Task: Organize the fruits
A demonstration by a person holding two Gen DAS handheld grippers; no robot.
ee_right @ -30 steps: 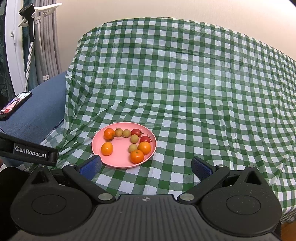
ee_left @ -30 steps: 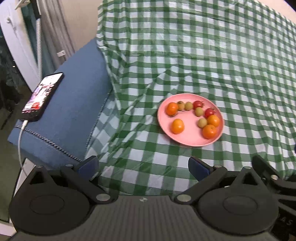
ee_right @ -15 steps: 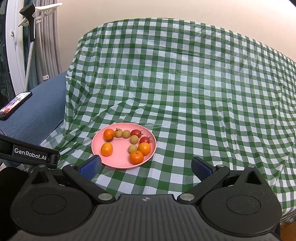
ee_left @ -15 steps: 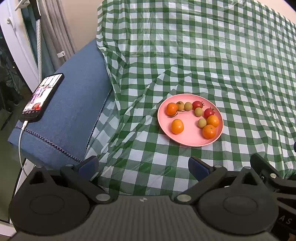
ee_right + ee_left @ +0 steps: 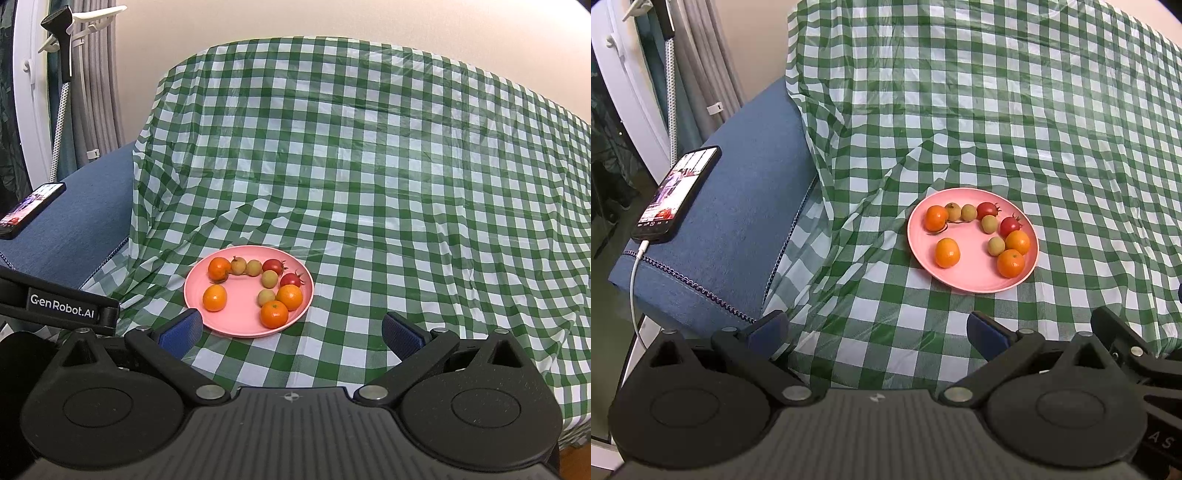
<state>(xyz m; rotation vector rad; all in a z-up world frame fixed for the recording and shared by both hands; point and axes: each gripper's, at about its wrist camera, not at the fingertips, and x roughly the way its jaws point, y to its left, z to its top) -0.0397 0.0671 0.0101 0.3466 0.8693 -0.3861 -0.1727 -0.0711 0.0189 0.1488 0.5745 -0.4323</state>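
A pink plate of oranges, red tomatoes and small greenish fruits sits on the green checked cloth, near its left edge beside the blue cushion carrying a phone. The left gripper and right gripper hang spread and empty over bare cloth short of the plate; wide open cloth lies to the right

— What sort of place?
— A home: blue sofa at nine o'clock under a checked cloth, charging phone on its arm, curtains at eleven.
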